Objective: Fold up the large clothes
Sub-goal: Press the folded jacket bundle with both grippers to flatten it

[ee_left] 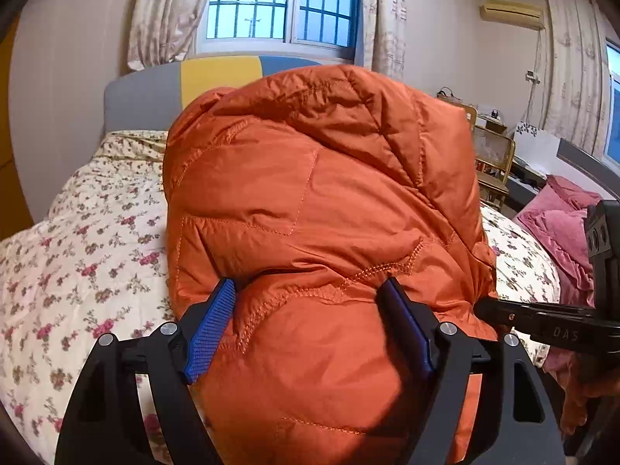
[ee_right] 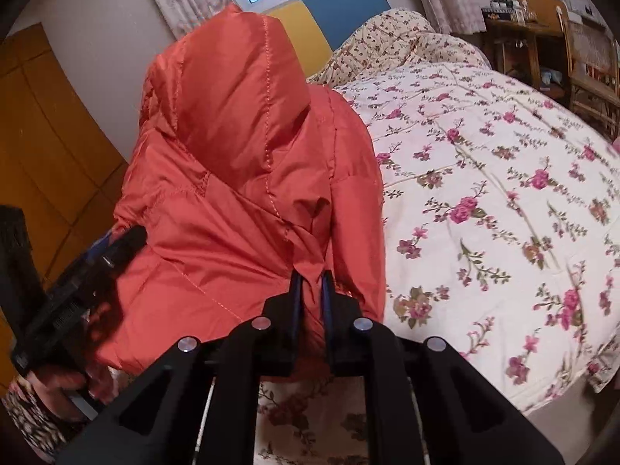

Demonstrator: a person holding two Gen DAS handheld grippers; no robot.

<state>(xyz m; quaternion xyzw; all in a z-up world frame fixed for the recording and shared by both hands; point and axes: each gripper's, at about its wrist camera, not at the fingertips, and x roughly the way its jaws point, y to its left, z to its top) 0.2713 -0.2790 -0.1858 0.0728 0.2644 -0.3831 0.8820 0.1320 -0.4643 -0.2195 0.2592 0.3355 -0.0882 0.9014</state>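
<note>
An orange quilted hooded jacket (ee_left: 310,178) stands bunched up above the floral bed, filling the left wrist view. My left gripper (ee_left: 310,286) straddles its lower bulk; the blue pads (ee_left: 211,325) stand wide apart, the left pad's face bare, so the fingers are open with fabric bulging between them. The right gripper (ee_right: 310,277) is shut on a pinched fold of the jacket (ee_right: 240,178) near its lower edge. In the left wrist view the right gripper (ee_left: 480,308) reaches in from the right to the jacket's edge. In the right wrist view the left gripper (ee_right: 130,238) shows at the jacket's left side, held by a hand (ee_right: 58,383).
A bed with a floral quilt (ee_right: 484,193) spreads under and to the right of the jacket. A pink blanket (ee_left: 562,232) lies at the bed's right side, with a wooden chair (ee_left: 492,162) and a cluttered desk behind. The headboard (ee_left: 217,77) and window are beyond; a yellow wardrobe (ee_right: 50,147) stands left.
</note>
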